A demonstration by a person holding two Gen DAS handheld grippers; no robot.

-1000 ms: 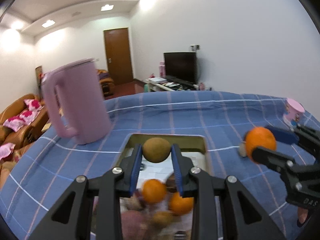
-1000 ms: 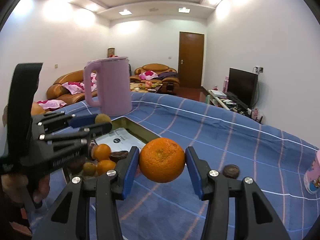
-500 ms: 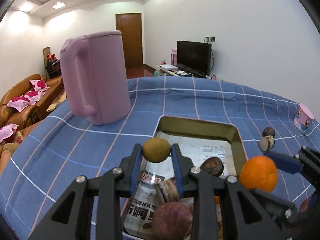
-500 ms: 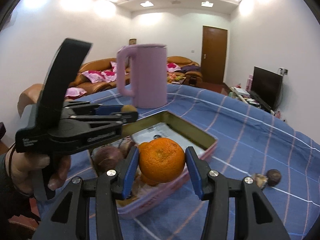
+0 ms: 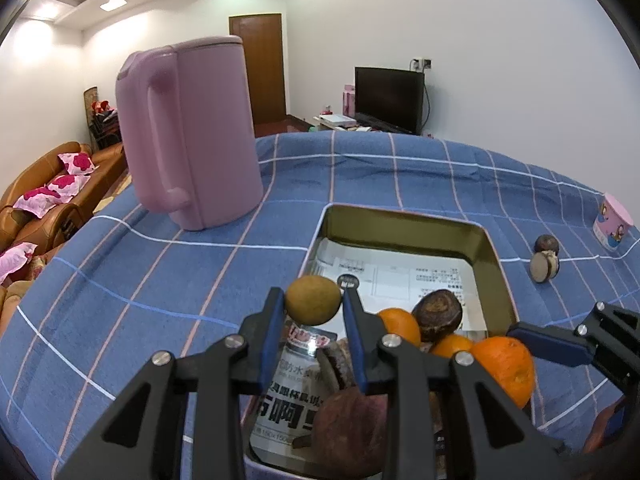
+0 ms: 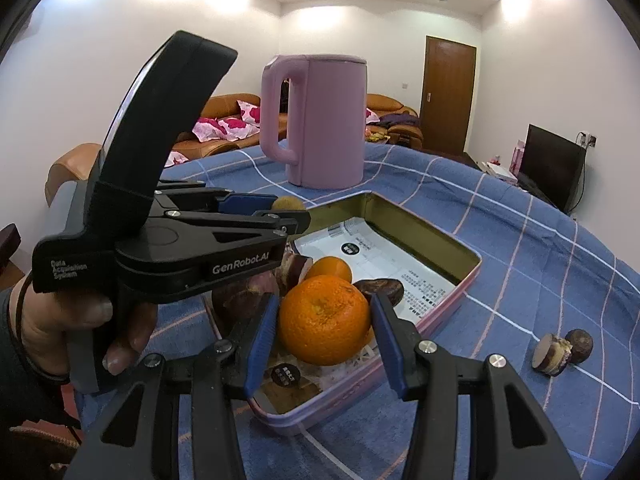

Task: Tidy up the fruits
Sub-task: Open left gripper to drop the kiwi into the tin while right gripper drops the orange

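My left gripper (image 5: 313,301) is shut on a small yellow-green round fruit (image 5: 313,299), held over the near left part of the pink tin tray (image 5: 404,218). My right gripper (image 6: 324,320) is shut on an orange (image 6: 323,318), held over the tray's (image 6: 468,280) near end. The same orange (image 5: 506,366) shows at the right of the left wrist view. Inside the tray lie small oranges (image 5: 400,326), a dark brown fruit (image 5: 438,314), a purplish fruit (image 5: 352,432) and printed paper. In the right wrist view a hand (image 6: 64,332) holds the left gripper (image 6: 280,216).
A tall pink kettle (image 5: 192,132) stands on the blue checked cloth behind and left of the tray. A whole dark fruit (image 5: 547,244) and a cut half (image 5: 543,266) lie on the cloth right of the tray. A pink printed cup (image 5: 612,222) stands at the far right edge.
Both grippers have moved in over the tray and lower, each still holding its fruit. The kettle and tray look nearer. The orange now hangs over the tray instead of the cloth.
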